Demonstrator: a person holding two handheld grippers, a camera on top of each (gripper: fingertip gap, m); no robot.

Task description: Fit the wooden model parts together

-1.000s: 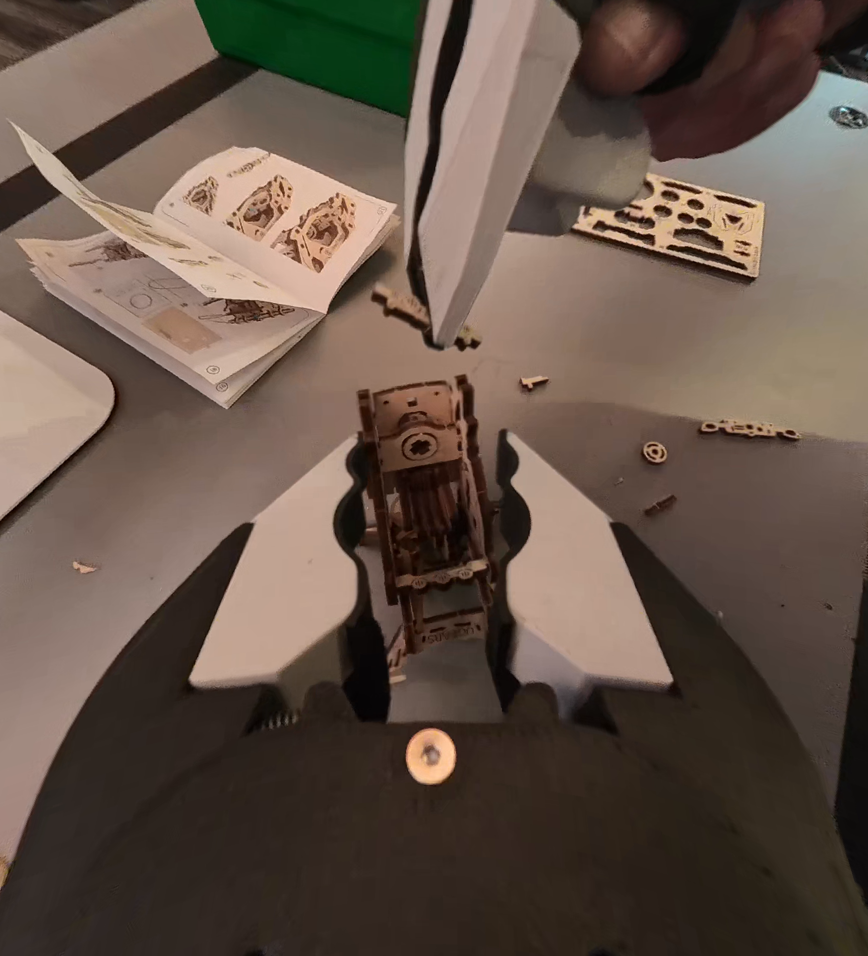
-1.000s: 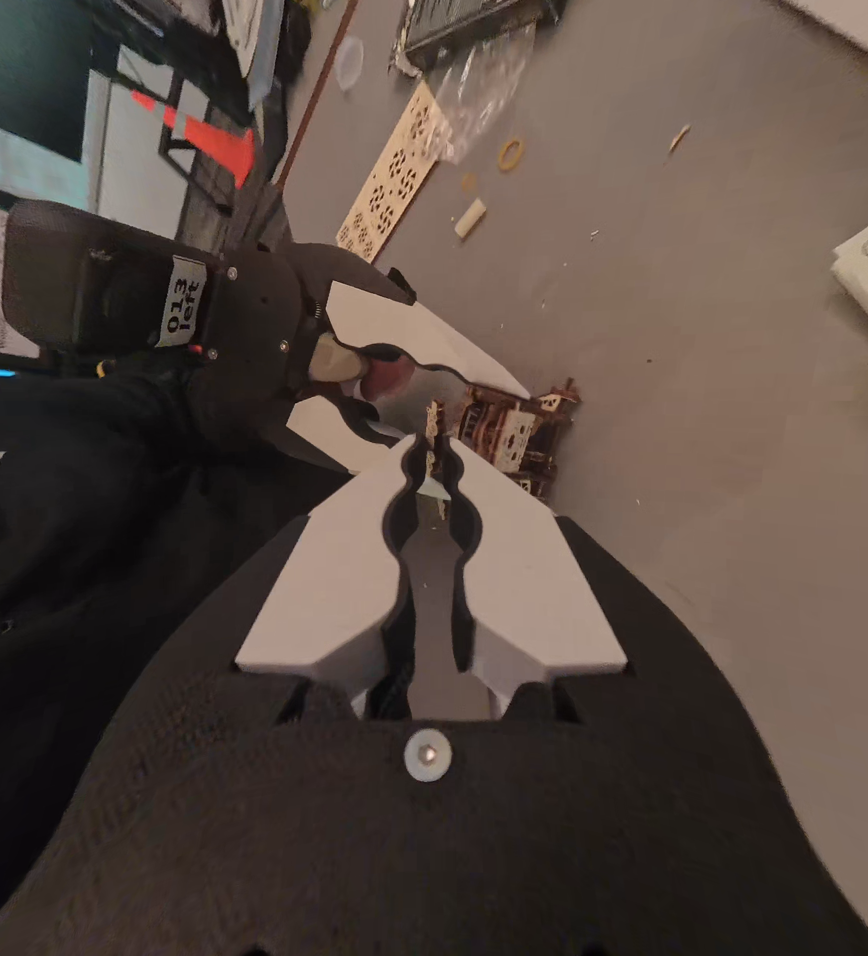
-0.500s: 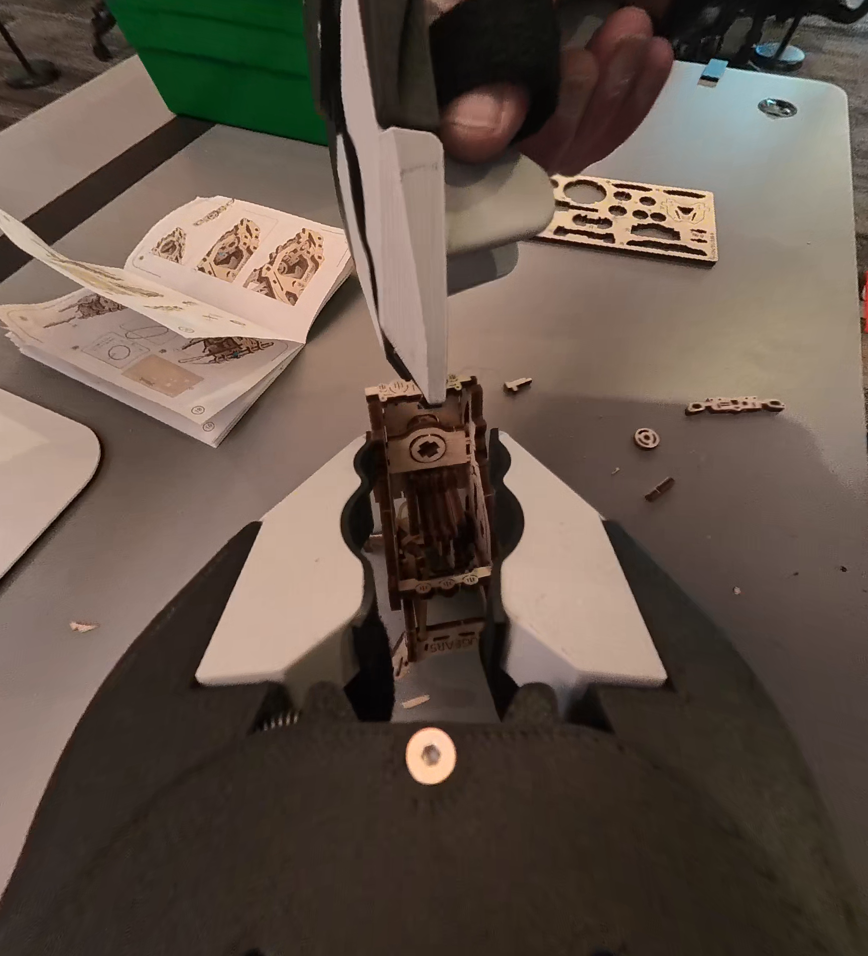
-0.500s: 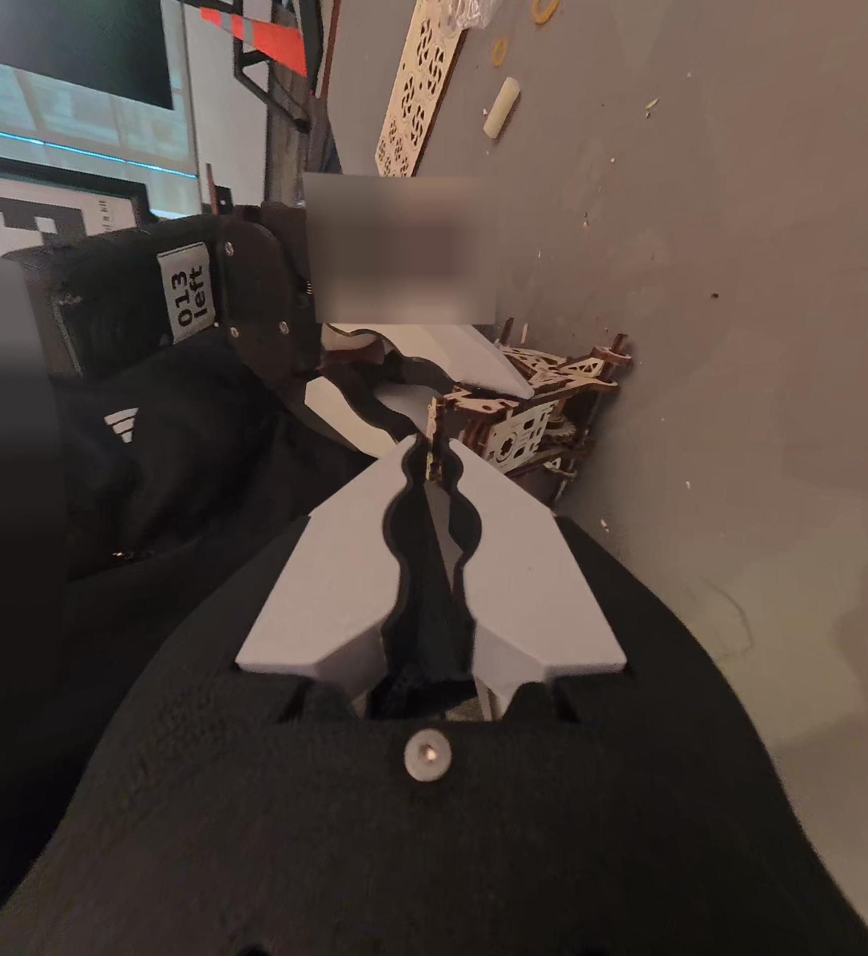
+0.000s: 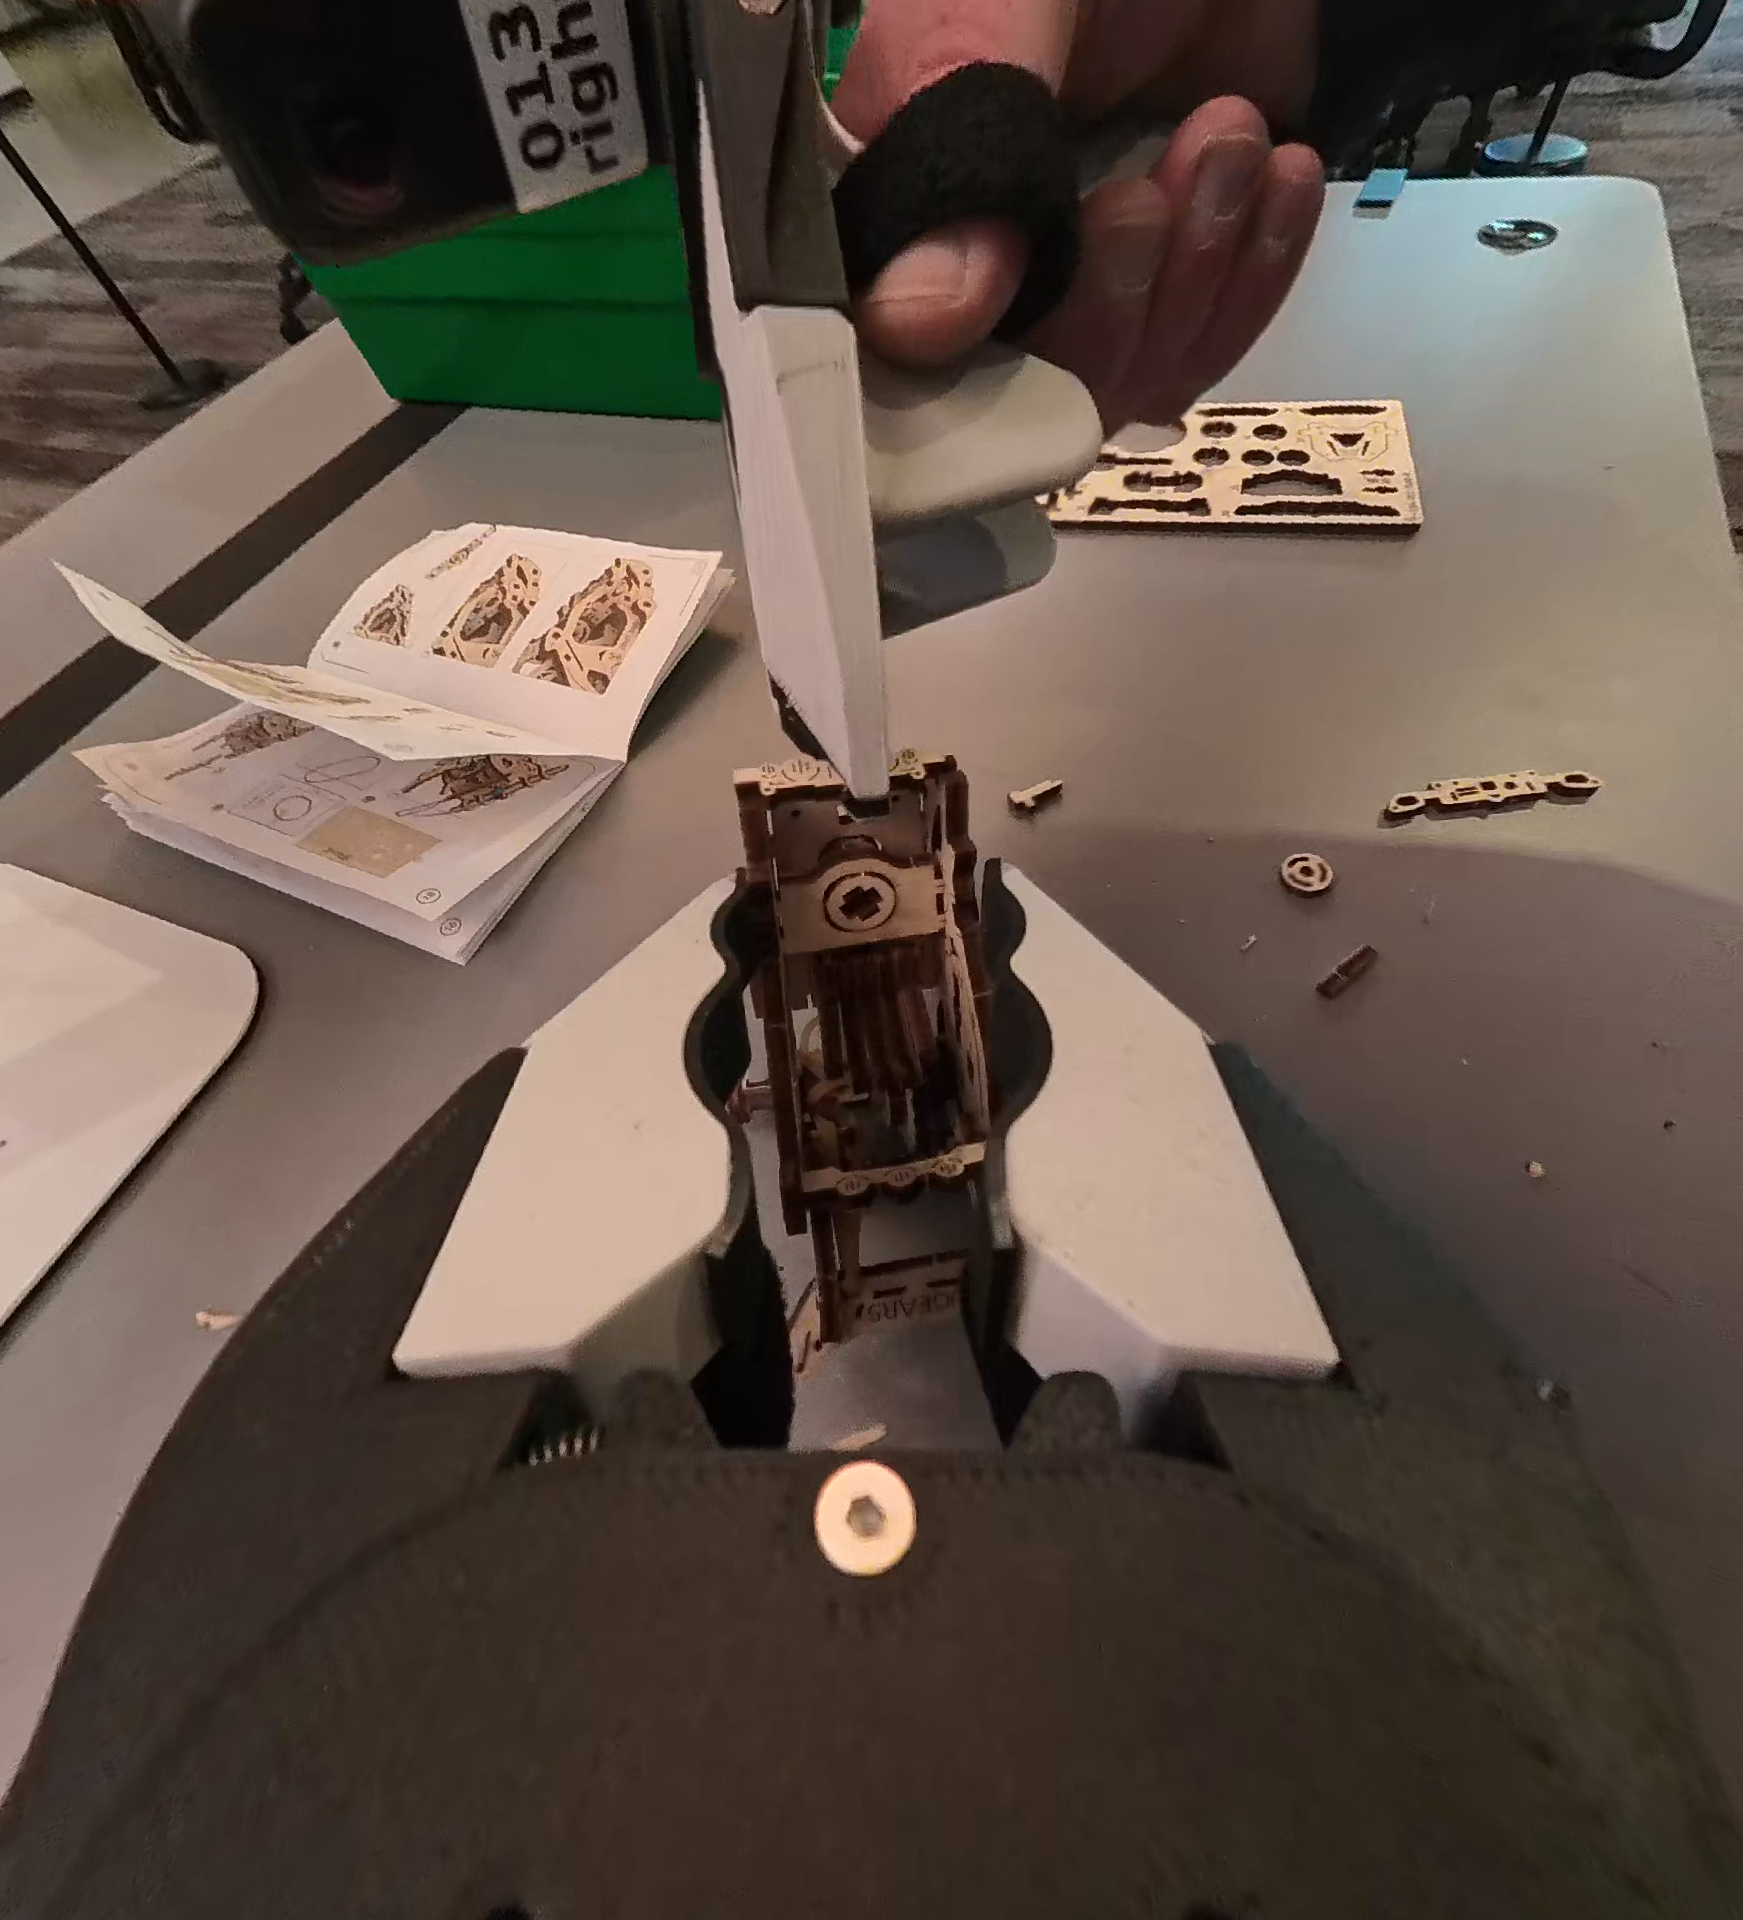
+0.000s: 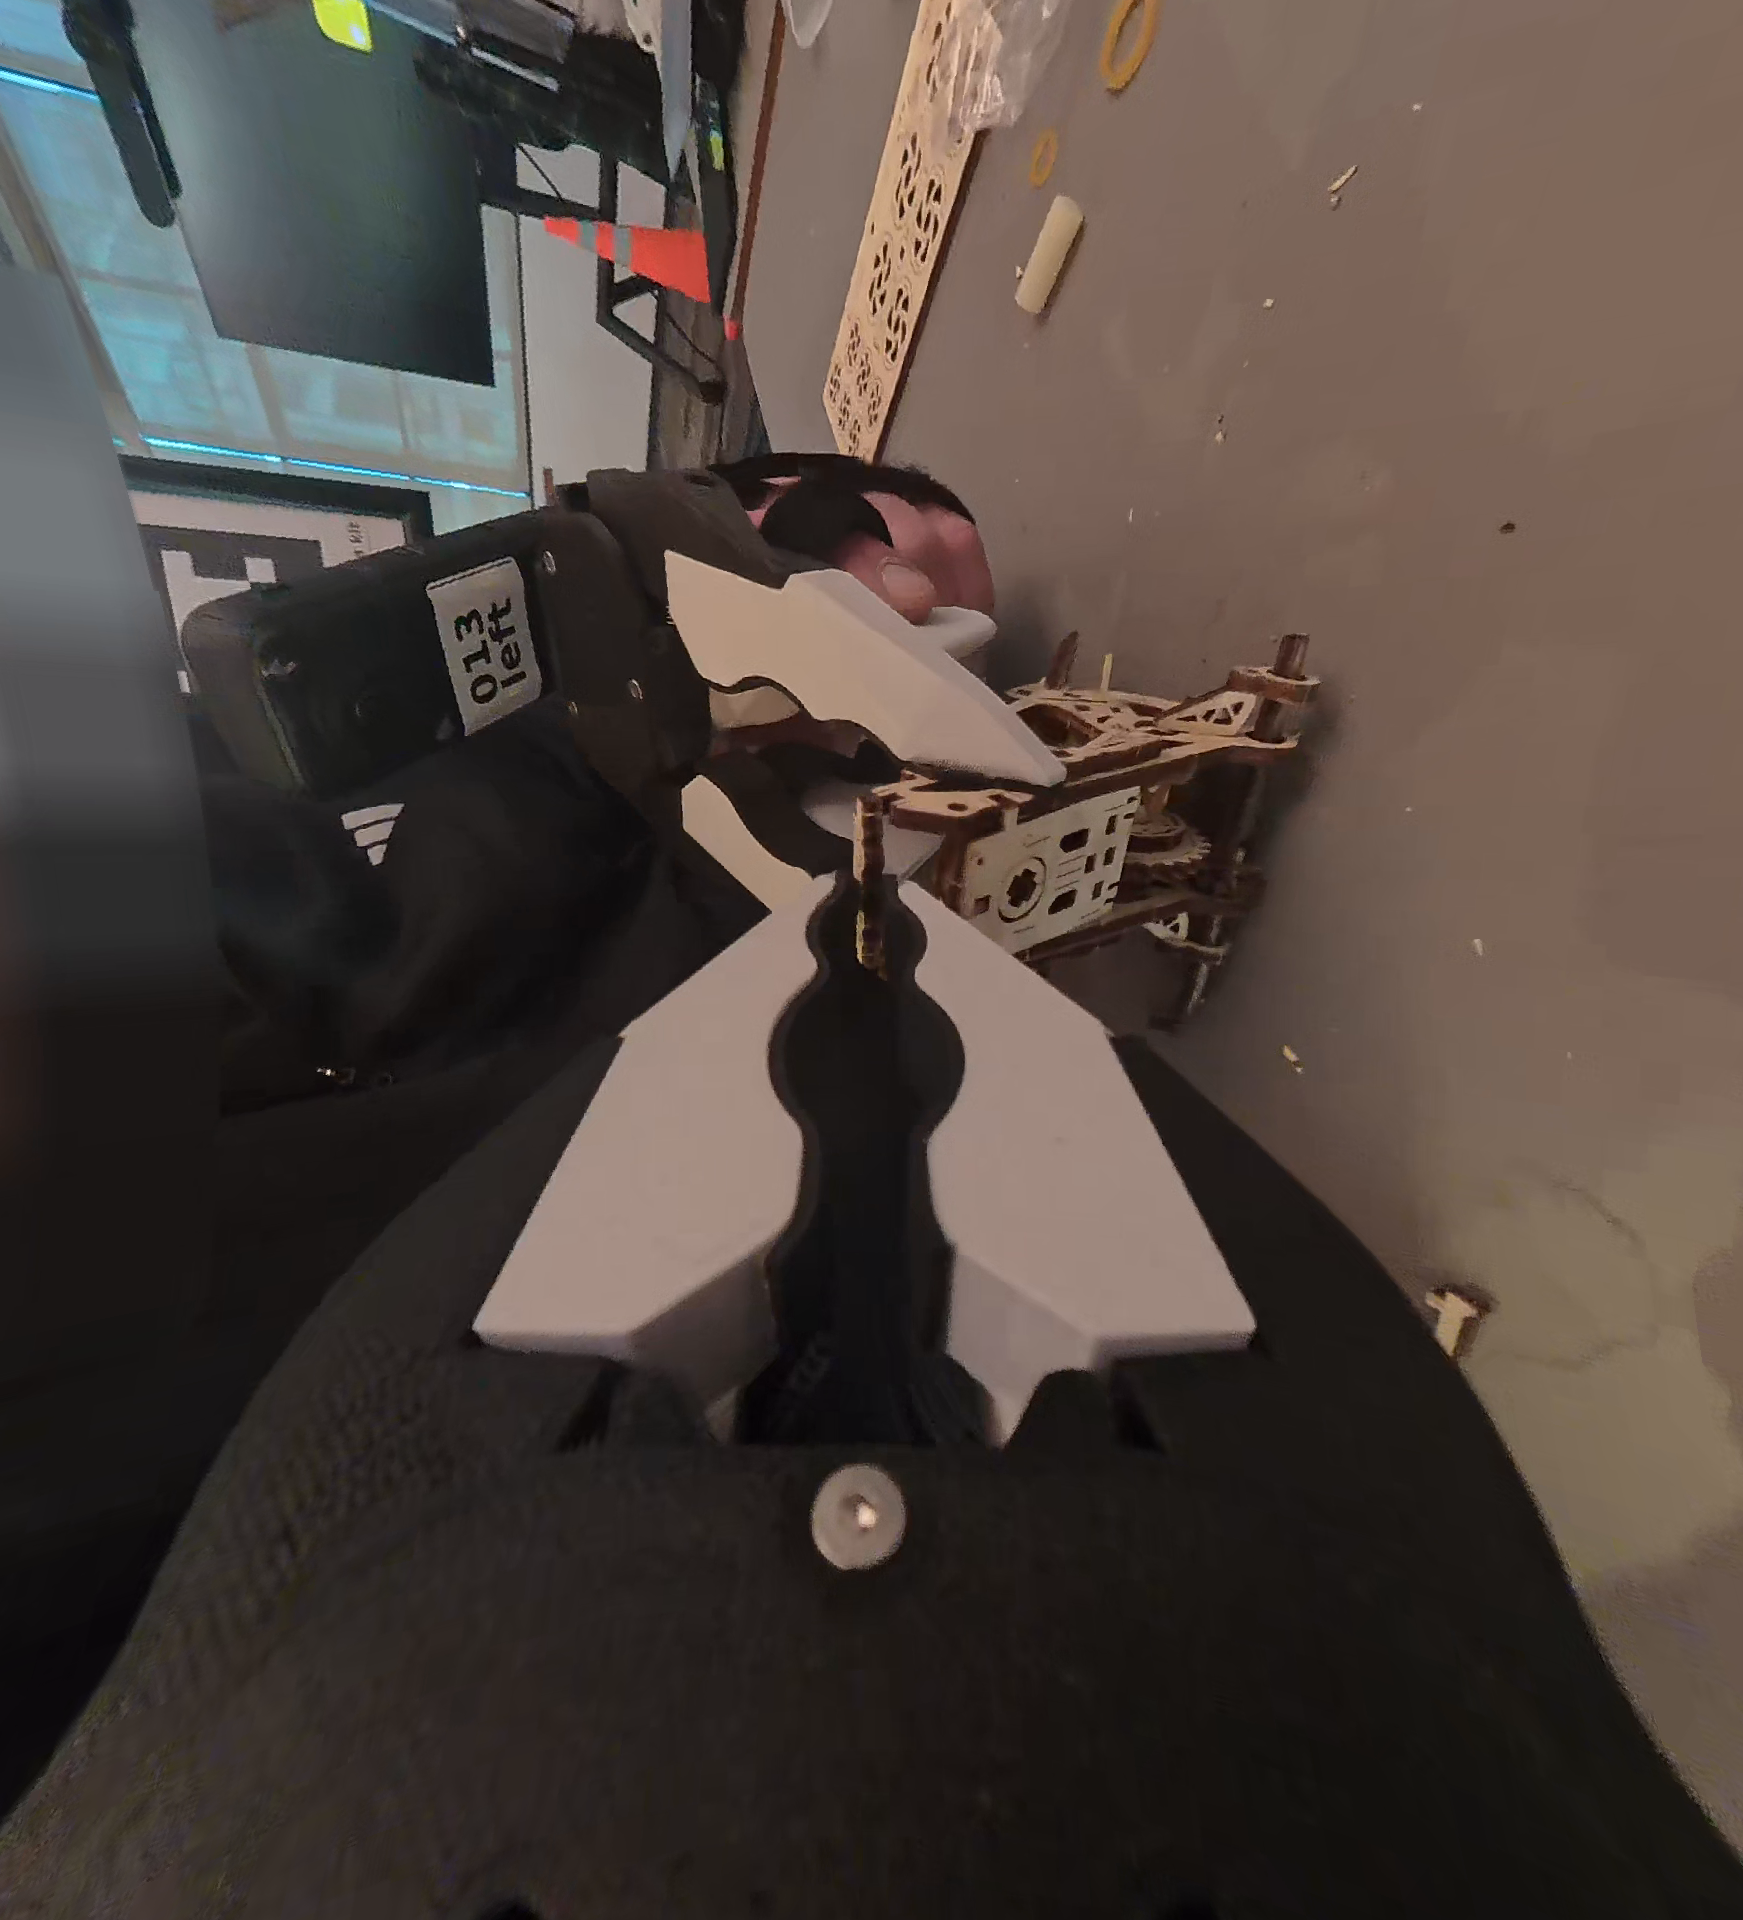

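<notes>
Left wrist view: I am clamping my left claw (image 5: 862, 914) on one wooden model (image 5: 862, 997), one white finger pressing on each side of its frame. The model is standing upright between the two fingers on the grey table (image 5: 1262, 675). Directly ahead of my claw, my right claw (image 5: 862, 769) is pointing straight down, its tip meeting the top edge of the model. Ahead and to the left, one open instruction booklet (image 5: 410, 748) is lying flat. Ahead and to the right, one punched-out wooden sheet (image 5: 1251, 483) is lying flat. To the right of my claw, four loose wooden parts are resting on the table: one small peg (image 5: 1035, 795), one long strip (image 5: 1490, 792), one round ring (image 5: 1306, 874) and one dark stick (image 5: 1347, 970). Far left, one white tray (image 5: 67, 1060) is showing. One green box (image 5: 534, 312) is sitting at the far edge.

Right wrist view: I am pinching one thin wooden strip (image 6: 869, 883) edge-on between the two fingertips of my right claw (image 6: 869, 914), its free end projecting past them. The strip is reaching the near corner of the model (image 6: 1106, 831), just ahead; I cannot tell whether it is seated. My left claw (image 6: 1043, 779) is gripping the model from the left. Farther ahead, one patterned wooden sheet (image 6: 898, 249), two rubber bands (image 6: 1129, 47) and one pale cylinder (image 6: 1049, 255) are lying on the table.
</notes>
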